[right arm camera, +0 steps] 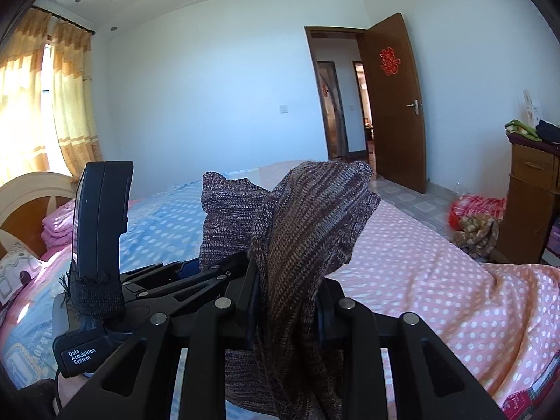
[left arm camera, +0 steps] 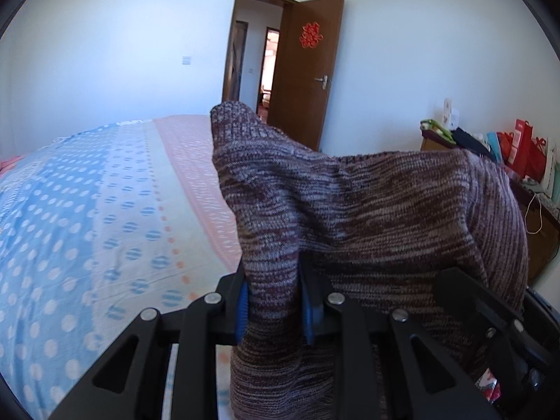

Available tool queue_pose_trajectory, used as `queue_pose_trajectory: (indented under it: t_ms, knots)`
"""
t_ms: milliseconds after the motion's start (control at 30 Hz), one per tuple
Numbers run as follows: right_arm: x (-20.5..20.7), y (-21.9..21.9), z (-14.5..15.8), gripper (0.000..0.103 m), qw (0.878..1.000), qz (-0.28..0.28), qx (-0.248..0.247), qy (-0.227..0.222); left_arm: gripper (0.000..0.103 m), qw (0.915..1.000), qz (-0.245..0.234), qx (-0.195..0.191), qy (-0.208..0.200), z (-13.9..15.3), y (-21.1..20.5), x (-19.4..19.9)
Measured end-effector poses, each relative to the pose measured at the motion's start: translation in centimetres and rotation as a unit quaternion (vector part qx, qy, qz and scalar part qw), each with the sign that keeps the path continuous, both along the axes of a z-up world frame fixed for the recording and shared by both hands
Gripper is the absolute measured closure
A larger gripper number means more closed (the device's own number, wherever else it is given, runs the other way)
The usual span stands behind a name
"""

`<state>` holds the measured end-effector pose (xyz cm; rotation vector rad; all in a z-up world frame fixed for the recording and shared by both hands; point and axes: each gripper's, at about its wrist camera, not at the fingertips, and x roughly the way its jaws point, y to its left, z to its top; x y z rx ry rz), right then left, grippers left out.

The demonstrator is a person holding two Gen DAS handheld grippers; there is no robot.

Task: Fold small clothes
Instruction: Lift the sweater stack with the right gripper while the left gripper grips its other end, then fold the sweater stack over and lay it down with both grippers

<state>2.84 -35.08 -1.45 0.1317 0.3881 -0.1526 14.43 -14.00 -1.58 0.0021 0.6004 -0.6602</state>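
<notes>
Left hand-held gripper (left arm camera: 274, 309): clamped on mottled maroon-and-grey knitted garment (left arm camera: 367, 210)
Right hand-held gripper (right arm camera: 290, 315): clamped on same garment
Below: polka-dot bed (left arm camera: 105, 210)

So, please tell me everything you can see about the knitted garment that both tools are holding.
The knitted garment is a small piece in mottled brown, maroon and pale grey yarn, soft and thick-looking. It hangs bunched and crumpled, lifted above the dotted bedsheet. The left tool pinches one fold between its blue pads; the right tool clamps another part. Loose corners stand up above each grip, and the rest droops below.
</notes>
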Motion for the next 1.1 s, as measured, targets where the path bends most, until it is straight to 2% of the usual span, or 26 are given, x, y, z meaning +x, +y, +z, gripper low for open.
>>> queue_pose_trajectory:
  t_ms: [167,333,533,600,633,667,733,767,800,900,967,1000,1033,1100]
  knots:
    - [2.5,-3.7,-1.6,0.077,0.999,-0.017,-0.006,0.028,0.078,0.9997,-0.006,0.02,0.009,-1.3,-3.3,1.7]
    - [5.8,-7.5,-4.2,0.078,0.997,-0.033,-0.015,0.063,0.078,0.9991,-0.002,0.034,0.027,-4.0,-6.4,4.5]
    - [10.6,-12.4,-9.5,0.078,0.988,-0.058,-0.007,0.145,0.074,0.9938,0.012,0.085,0.071,-8.3,-9.2,7.4]
    - [11.8,-13.8,-11.6,0.077,0.981,-0.068,0.011,0.183,0.067,0.9914,0.019,0.086,0.097,-9.3,-9.0,8.1]
    - [12.3,-14.5,-12.0,0.076,0.977,-0.07,0.032,0.196,0.056,0.9909,0.023,0.083,0.104,-9.4,-8.8,8.2]
    - [12.4,-15.1,-12.2,0.07,0.976,-0.075,0.048,0.198,0.041,0.9902,0.03,0.076,0.113,-9.4,-8.2,8.5]
    - [12.5,-16.2,-12.8,0.058,0.972,-0.078,0.075,0.209,0.025,0.9879,0.031,0.058,0.141,-9.5,-6.7,9.0]
    - [12.3,-16.7,-12.9,0.049,0.969,-0.081,0.089,0.216,0.023,0.9863,0.02,0.038,0.159,-9.5,-5.3,9.7]
    - [12.0,-17.0,-12.9,0.047,0.967,-0.081,0.102,0.217,0.023,0.9846,0.01,0.024,0.173,-9.5,-4.2,9.9]
    - [9.7,-18.5,-12.1,0.046,0.964,-0.099,0.141,0.201,0.024,0.9818,-0.006,-0.004,0.19,-8.9,-1.1,9.1]
    - [7.1,-19.2,-10.4,0.046,0.966,-0.141,0.153,0.156,0.024,0.9843,-0.01,0.0,0.176,-8.4,0.3,7.4]
    - [6.2,-19.1,-9.4,0.048,0.968,-0.159,0.139,0.135,0.024,0.9855,-0.017,0.006,0.169,-8.3,0.7,6.4]
    - [5.8,-18.4,-8.2,0.052,0.974,-0.163,0.103,0.123,0.024,0.9858,-0.026,0.009,0.166,-8.4,1.0,5.6]
    - [6.5,-16.6,-7.2,0.085,0.981,-0.141,0.043,0.13,0.024,0.9843,-0.049,0.008,0.17,-8.6,1.6,3.5]
